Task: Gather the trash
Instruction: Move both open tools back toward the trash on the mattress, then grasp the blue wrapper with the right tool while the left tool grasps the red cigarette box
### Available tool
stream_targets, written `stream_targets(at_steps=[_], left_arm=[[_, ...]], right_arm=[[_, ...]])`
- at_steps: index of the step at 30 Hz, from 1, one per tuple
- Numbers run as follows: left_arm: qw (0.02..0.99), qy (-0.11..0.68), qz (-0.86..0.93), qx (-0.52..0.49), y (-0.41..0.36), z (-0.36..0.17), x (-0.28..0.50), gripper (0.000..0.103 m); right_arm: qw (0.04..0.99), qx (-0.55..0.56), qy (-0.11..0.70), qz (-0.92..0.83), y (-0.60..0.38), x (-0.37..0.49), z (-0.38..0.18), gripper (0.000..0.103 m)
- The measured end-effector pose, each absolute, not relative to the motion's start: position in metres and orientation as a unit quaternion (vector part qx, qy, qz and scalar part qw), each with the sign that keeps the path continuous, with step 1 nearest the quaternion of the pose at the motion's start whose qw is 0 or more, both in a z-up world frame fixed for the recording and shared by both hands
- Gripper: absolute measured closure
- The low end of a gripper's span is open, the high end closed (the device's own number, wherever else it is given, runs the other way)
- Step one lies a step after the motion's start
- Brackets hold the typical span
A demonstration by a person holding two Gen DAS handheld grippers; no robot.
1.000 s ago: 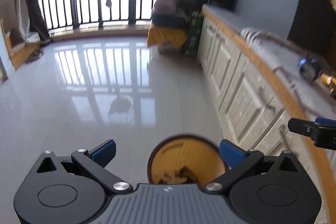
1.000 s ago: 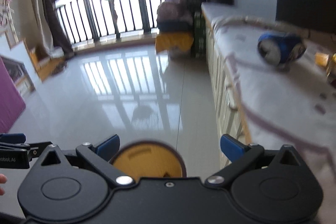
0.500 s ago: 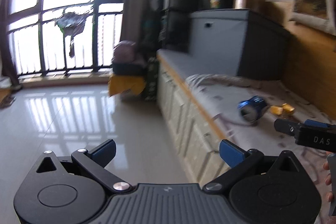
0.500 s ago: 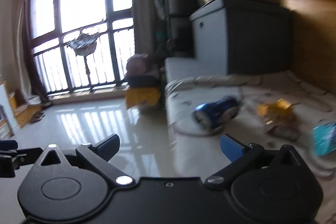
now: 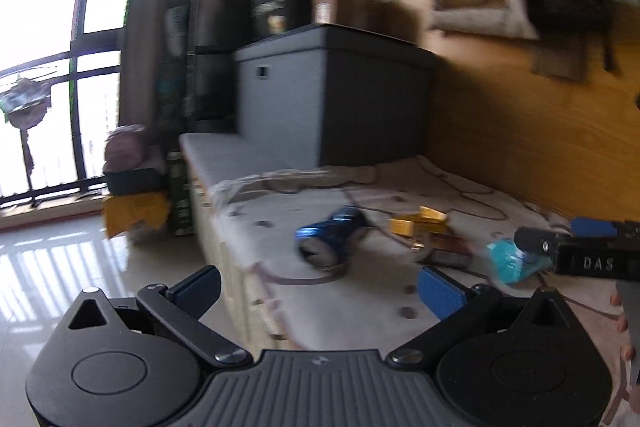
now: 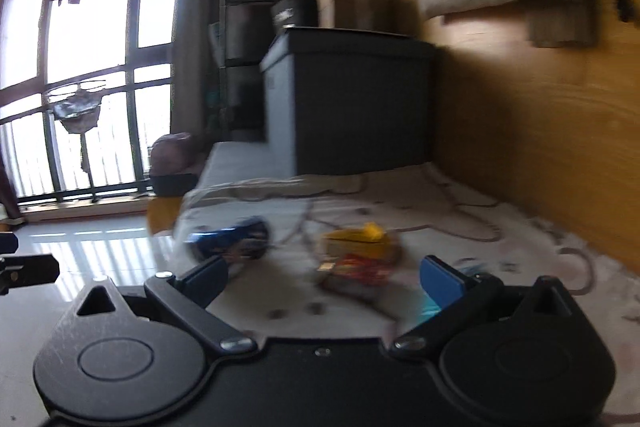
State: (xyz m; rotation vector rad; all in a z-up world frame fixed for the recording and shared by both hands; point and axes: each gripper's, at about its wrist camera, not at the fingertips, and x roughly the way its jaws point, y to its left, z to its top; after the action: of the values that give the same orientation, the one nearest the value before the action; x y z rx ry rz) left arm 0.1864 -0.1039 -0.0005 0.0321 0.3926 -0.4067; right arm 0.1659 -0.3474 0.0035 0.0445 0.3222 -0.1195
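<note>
Both views have swung from floor to bench; we hold the left gripper (image 5: 318, 285) and right gripper (image 6: 324, 277) spread and empty, facing the can (image 5: 332, 237), wrappers (image 6: 358, 259) and teal packet (image 5: 508, 261) lying there, ready to pick

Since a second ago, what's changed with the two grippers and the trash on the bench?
Both grippers swung from the floor and round bin up toward the bench. The left gripper and right gripper now face the trash; the bin is out of view. Nothing was grasped or released: both are open and empty. The blue can lies on its side as before, beside the yellow wrappers and the teal wrapper.
</note>
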Motion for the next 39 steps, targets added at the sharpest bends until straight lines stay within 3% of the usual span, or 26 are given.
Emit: stream_targets(at_steps=[14,30,39], left_arm=[[0.931,0.211,-0.297,0.033,-0.216,-0.03,0.235,0.0],[0.907,0.223,-0.341,0.108,-0.289,-0.073,0.29,0.0],[0.907,0.248,-0.317,0.125,-0.307,-0.08,0.316,0.0]], right_arm=[[0.973,0.042,0.178,-0.142,-0.455,0.2,-0.036,0.0],[0.97,0.099,0.192,-0.109,-0.492,0.241,-0.065,0.001],[0.963,0.132,0.218,-0.092,-0.5,0.251,-0.082,0.016]])
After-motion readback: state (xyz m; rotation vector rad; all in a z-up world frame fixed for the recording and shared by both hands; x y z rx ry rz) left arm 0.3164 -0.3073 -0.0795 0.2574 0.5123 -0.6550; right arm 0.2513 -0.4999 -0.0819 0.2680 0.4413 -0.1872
